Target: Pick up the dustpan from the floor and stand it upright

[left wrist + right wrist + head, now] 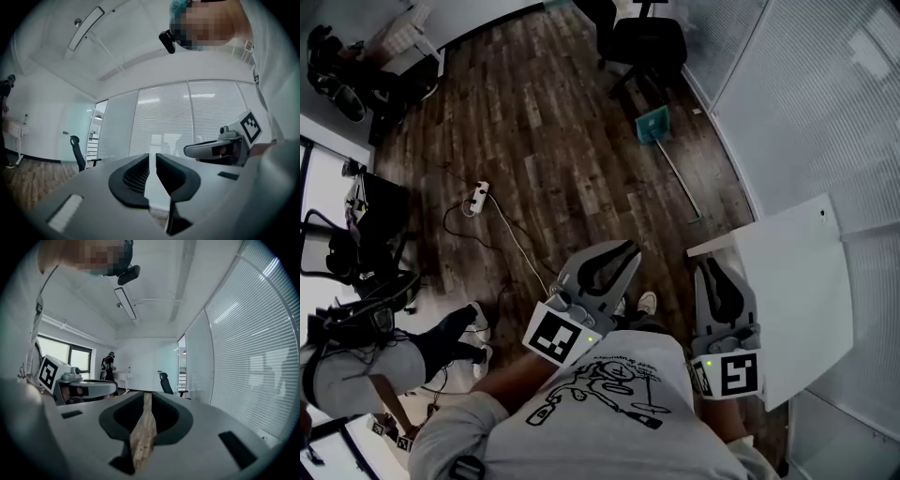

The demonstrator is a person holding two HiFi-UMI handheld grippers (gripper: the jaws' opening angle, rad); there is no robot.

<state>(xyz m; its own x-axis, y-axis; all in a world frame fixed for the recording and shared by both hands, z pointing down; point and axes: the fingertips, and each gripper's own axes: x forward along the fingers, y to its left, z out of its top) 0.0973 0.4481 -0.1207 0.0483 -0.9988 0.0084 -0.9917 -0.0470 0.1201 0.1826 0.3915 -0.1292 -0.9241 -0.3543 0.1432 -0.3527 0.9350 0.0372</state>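
The teal dustpan (654,124) lies flat on the wooden floor far ahead, and its long thin handle (680,183) runs back toward the white table. My left gripper (625,249) is held level in front of my chest, far from the dustpan, shut and holding nothing; in the left gripper view its jaws (152,158) nearly touch. My right gripper (711,266) is beside it, next to the table corner, also shut and empty. Only a thin slit of floor shows between its jaws in the right gripper view (147,395). The dustpan is not visible in either gripper view.
A white table (797,291) stands close on my right, along a glass wall with blinds. A black office chair (647,42) stands beyond the dustpan. A power strip (478,197) and its cable lie on the floor at left. A person (356,366) stands at lower left, beside dark equipment.
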